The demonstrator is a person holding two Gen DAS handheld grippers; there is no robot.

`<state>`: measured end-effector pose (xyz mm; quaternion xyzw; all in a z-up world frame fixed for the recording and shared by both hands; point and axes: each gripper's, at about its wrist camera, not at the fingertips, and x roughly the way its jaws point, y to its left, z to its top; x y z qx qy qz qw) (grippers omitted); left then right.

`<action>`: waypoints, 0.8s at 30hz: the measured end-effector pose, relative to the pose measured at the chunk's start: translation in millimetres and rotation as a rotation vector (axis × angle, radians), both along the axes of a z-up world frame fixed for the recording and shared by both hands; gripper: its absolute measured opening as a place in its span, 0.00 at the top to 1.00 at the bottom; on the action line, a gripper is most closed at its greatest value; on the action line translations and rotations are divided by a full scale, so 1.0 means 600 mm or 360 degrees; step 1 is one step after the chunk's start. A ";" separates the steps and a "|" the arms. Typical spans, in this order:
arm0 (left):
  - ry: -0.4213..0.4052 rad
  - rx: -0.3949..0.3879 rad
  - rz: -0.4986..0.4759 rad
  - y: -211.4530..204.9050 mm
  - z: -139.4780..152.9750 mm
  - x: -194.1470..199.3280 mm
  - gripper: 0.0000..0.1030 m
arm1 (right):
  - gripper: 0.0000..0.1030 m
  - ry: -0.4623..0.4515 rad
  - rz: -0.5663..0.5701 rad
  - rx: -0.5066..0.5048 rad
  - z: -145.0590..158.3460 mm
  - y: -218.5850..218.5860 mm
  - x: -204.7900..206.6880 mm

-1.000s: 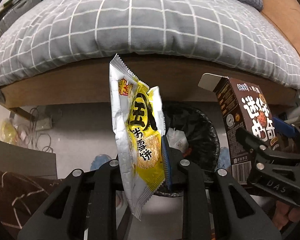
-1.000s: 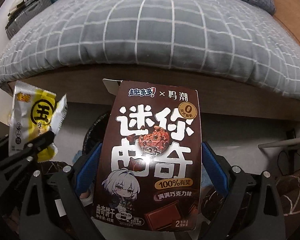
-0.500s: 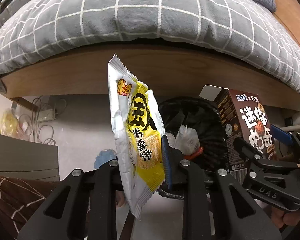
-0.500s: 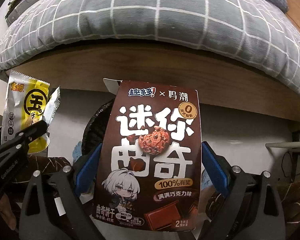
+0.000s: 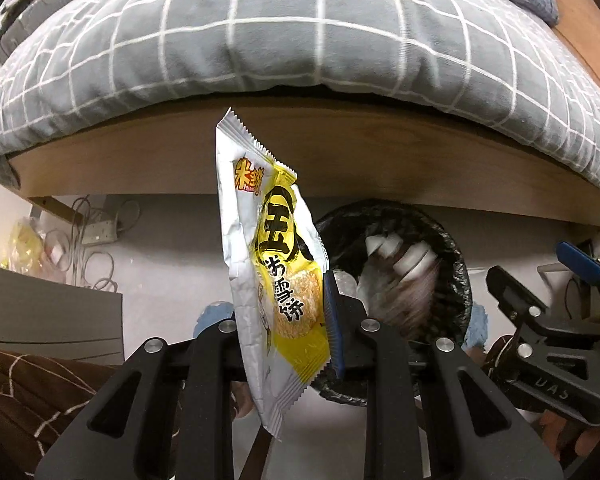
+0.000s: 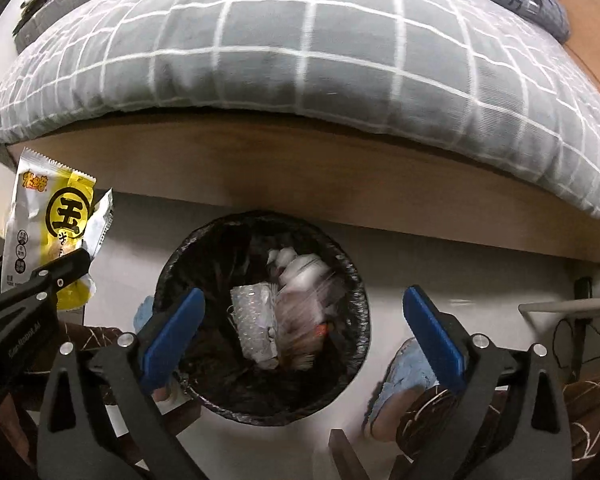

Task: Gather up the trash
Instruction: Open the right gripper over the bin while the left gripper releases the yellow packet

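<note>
Right gripper (image 6: 300,316): blue-padded jaws stand wide, nothing between them. They have just been opening. Directly below, centre of the right wrist view, sits the round bin lined with a black plastic bag (image 6: 188,248). A blurred brown-and-white shape (image 6: 300,312) lies among the bin's contents; could be a carton just let go, but the smear is too heavy to say.

Left gripper (image 5: 288,312): jaws pinched narrow on a flat yellow-and-silver foil snack wrapper (image 5: 268,248). Grip is on the lower half; the serrated bottom seal hangs below the pads.

Wrapper's long axis runs near vertical, tilted slightly, top seal toward the upper left of the frame, printed face turned to the camera. In the left wrist view it hangs left of the bin mouth, overlapping its near rim. In the right wrist view it shows at the far left, well clear of the bin opening.

Beyond: pale floor, then a wooden bed frame (image 6: 300,184) across the middle, grey quilt with white grid lines (image 6: 300,60) above. White cables and a power strip (image 5: 96,232) at left.

Step in hand, as I judge it: right side's drop done, wrapper's turn. Next move calls for carrying the left gripper across until the wrapper hangs over the bin mouth, then spreading the jaws. Light foil may flutter or cling to a pad.
</note>
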<state>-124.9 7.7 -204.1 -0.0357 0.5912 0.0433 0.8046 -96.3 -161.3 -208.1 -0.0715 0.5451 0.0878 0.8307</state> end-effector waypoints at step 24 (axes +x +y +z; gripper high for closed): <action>-0.0018 -0.0020 -0.0195 -0.123 -0.014 0.033 0.78 | 0.07 -0.0067 -0.0303 0.0043 0.060 -0.173 -0.019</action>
